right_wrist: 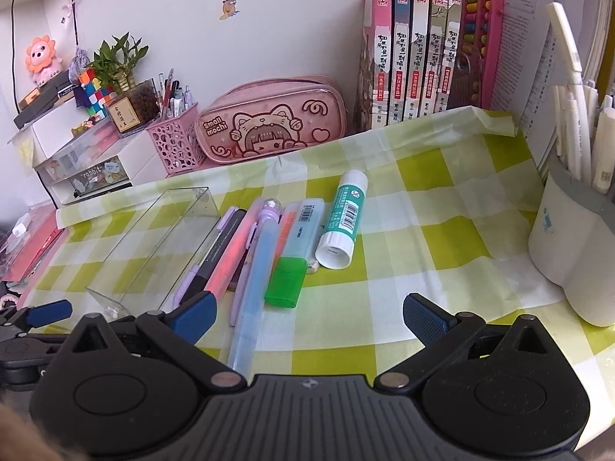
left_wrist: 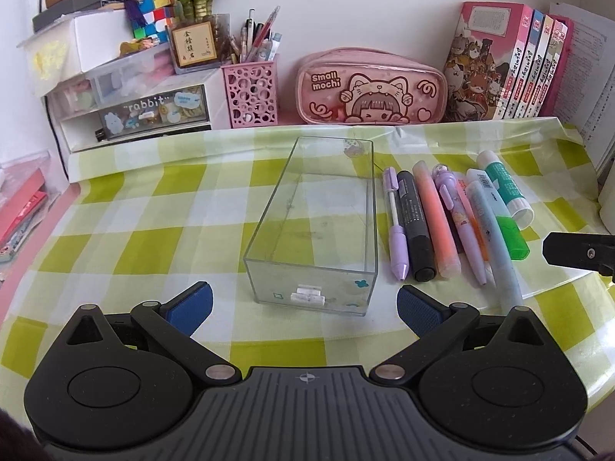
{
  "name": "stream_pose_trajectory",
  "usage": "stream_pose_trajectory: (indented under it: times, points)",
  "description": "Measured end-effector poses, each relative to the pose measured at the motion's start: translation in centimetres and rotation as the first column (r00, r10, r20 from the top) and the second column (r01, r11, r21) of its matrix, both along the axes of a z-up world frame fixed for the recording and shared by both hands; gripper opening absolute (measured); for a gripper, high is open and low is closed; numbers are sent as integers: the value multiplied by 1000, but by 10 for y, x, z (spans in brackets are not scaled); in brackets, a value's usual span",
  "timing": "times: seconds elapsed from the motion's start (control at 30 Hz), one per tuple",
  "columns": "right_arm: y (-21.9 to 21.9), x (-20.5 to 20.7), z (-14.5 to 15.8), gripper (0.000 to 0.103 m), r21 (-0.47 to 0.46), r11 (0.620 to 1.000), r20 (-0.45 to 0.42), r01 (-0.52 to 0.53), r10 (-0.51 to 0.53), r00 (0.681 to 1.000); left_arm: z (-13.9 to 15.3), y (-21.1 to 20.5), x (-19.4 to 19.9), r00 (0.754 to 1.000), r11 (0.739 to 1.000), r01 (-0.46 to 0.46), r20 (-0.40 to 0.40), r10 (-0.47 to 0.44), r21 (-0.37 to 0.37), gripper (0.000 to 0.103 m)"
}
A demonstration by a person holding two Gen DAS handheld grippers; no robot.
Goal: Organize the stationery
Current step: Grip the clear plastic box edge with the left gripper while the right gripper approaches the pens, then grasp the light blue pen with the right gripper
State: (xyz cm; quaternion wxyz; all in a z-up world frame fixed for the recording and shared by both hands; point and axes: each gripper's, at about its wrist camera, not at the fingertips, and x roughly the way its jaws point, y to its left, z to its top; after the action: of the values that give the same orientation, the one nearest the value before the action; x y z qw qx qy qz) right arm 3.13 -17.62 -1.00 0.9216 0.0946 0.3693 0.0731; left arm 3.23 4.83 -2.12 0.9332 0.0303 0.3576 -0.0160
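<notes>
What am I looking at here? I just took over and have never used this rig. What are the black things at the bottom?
Each picture comes from a camera mounted on a hand-held gripper, looking forward along its two blue-padded fingers. The black parts are the gripper bodies. The left gripper faces an empty clear box on the checked tablecloth. The right gripper faces a row of pens, a green-capped highlighter and a glue stick lying beside the box. Both grippers are open and hold nothing.

Left hand-held gripper hovers wide open, empty, facing clear acrylic box on the bench. Pens, highlighters and glue stick lie just right of the box.
</notes>
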Motion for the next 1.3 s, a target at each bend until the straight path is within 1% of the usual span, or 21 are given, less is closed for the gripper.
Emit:
stream_pose_trajectory:
  times: [0.1,0.23,0.27,0.3,0.33,0.37,0.4,0.47,0.5,0.53,0.6,0.7,0.87,1.0,1.03,1.07,1.1,1.13,1.17,1.2,1.3]
  points:
    - [1,4,-6,103,62,997,-4,-39,40,999,-7,4,4,1000,999,24,14,-23,-27,96]
    - [5,10,-10,103,127,989,-5,-80,81,997,-13,7,6,997,997,60,54,-57,-54,93]
    - [6,11,-10,102,140,986,-4,-85,87,996,-15,7,7,996,996,69,60,-66,-59,92]
    - [7,13,-11,101,153,984,-2,-92,93,996,-17,7,8,995,995,78,63,-74,-65,88]
    - [8,15,-12,98,163,982,-1,-95,97,995,-18,8,9,995,994,84,62,-80,-70,84]
    - [9,18,-12,94,172,980,-2,-98,100,995,-21,9,12,995,993,86,59,-82,-75,82]
    - [9,20,-13,92,179,979,-4,-100,103,995,-23,10,13,995,993,87,59,-82,-76,78]
    - [12,24,-14,84,183,978,-3,-101,103,995,-26,11,14,993,994,89,80,-84,-63,74]
    - [13,25,-15,82,185,978,-4,-101,104,995,-27,11,14,992,994,94,87,-89,-59,73]
    - [14,27,-16,77,185,978,-7,-100,103,995,-27,11,14,991,994,97,93,-91,-58,74]
    - [16,30,-18,75,177,980,-11,-91,94,995,-29,11,14,990,993,102,106,-95,-57,74]
    - [17,34,-21,67,164,984,-16,-76,79,997,-29,10,13,989,993,103,114,-97,-54,73]
    - [15,37,-25,55,154,987,-34,-51,56,998,-26,5,11,992,995,91,92,-86,-51,73]
    - [20,38,-27,51,131,990,-48,-43,50,998,-27,-2,8,992,995,91,87,-87,-46,73]
    - [21,38,-28,47,122,992,-47,-40,46,998,-28,-3,8,991,995,95,94,-90,-43,73]
    - [21,38,-28,46,117,992,-45,-37,43,998,-29,-3,8,991,995,94,101,-89,-44,73]
    - [21,38,-27,45,123,992,-50,-32,38,998,-30,-4,7,990,995,95,109,-90,-43,73]
    - [20,39,-26,43,132,991,-52,-27,34,998,-30,-4,7,989,994,96,116,-90,-44,73]
    - [19,39,-24,24,142,990,-52,-29,36,998,-32,-4,7,988,994,97,125,-90,-48,73]
    - [18,40,-23,21,153,988,-60,-25,35,998,-32,-4,7,987,994,98,133,-90,-49,73]
    - [17,44,-18,21,186,982,-69,-20,33,997,-32,-4,8,987,994,99,136,-92,-48,73]
